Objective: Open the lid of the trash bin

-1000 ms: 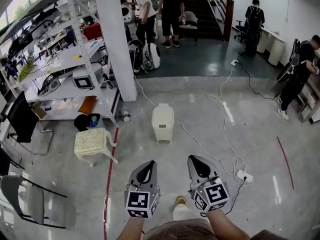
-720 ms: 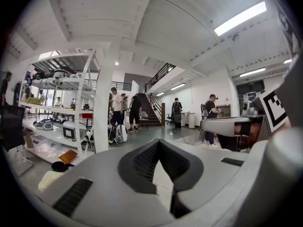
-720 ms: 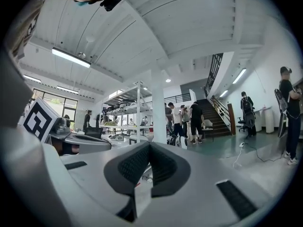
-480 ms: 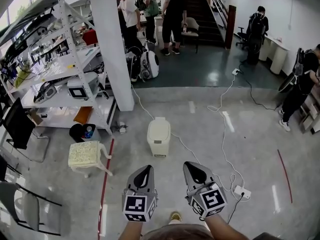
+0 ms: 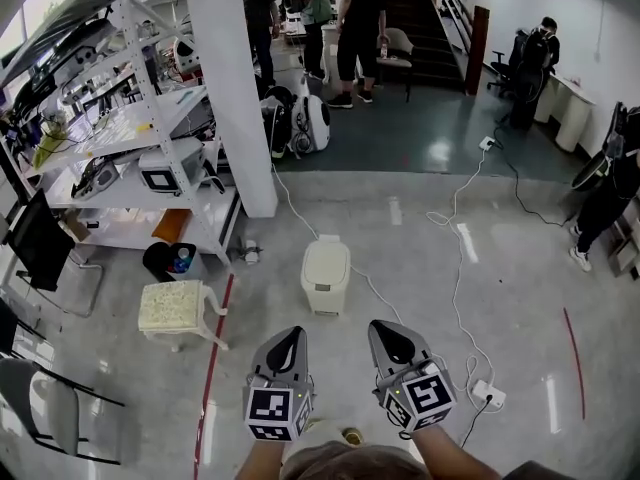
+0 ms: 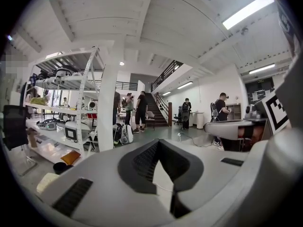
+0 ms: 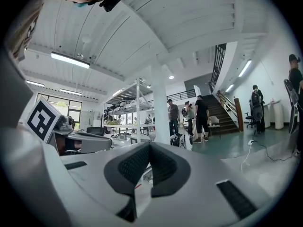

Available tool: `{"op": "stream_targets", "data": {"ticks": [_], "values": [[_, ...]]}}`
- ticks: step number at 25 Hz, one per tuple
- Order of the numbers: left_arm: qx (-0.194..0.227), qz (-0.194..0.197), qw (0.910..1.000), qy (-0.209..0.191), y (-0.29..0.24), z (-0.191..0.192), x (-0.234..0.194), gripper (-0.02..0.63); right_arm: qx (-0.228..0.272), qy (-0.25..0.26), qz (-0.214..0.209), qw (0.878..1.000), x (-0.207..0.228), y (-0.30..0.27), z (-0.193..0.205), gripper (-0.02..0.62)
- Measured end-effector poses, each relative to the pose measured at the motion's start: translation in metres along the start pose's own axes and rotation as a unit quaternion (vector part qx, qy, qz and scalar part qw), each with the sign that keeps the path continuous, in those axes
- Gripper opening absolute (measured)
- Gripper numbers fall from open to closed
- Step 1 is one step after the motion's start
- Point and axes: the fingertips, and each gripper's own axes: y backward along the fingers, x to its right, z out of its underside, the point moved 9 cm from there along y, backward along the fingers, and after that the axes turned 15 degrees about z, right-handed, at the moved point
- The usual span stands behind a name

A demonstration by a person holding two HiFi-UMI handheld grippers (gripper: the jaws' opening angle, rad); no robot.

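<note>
Head view: where's the trash bin (image 5: 327, 275)? (ana)

On the grey floor (image 5: 420, 258), upright, ahead of both grippers and well apart from them. It's just in front of the white pillar (image 5: 240, 88). Lid is down on the body. (rui)

Anything around it? (ana)

A white cable (image 5: 370, 293) runs off from its right side, close by; can't tell if it touches. A cream-topped stool (image 5: 178, 306) sits off to its left, near the shelf rack (image 5: 130, 138). A red floor line (image 5: 218, 353) lies between stool and bin. (rui)

Left gripper (image 5: 289, 335)? (ana)

Low in frame, nose toward the bin. In its own view the left gripper (image 6: 157, 144) has its pads pressed together at the tips with nothing pinched. Only a thin sliver of floor shows lower down. (rui)

Right gripper (image 5: 392, 330)? (ana)

Beside the left one, apart from it, same heading. In its own view the right gripper (image 7: 149, 145) has its jaws together too, with nothing between them. A power strip (image 5: 492, 396) lies on the floor to its right. (rui)

Background? (ana)

People standing by the staircase (image 5: 420, 38), far beyond the pillar. (rui)
</note>
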Motion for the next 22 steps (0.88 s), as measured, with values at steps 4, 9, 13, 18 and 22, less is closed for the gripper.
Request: {"op": "stream_targets", "data": {"ticks": [4,9,13,18,22], "values": [[0.001,0.002,1.0000,-0.001,-0.018,-0.001,-0.020,0.000,-0.005,0.004,-0.003,1.000,-0.002,-0.024,0.002,0.034],[0.009,0.002,0.9999,-0.007,-0.046,-0.010,-0.055,0.001,-0.009,0.009,0.008,1.000,0.004,-0.060,0.002,0.034],[0.007,0.005,0.9999,-0.010,-0.067,-0.010,-0.080,0.001,-0.009,0.004,0.014,1.000,0.008,-0.089,0.007,0.034],[-0.001,0.014,0.9999,-0.009,-0.095,-0.010,-0.114,0.001,-0.012,-0.002,0.019,1.000,0.007,-0.132,0.009,0.034],[-0.007,0.023,0.9997,-0.006,-0.119,-0.013,-0.143,0.000,-0.018,-0.006,0.023,1.000,0.006,-0.168,0.008,0.034]]}}
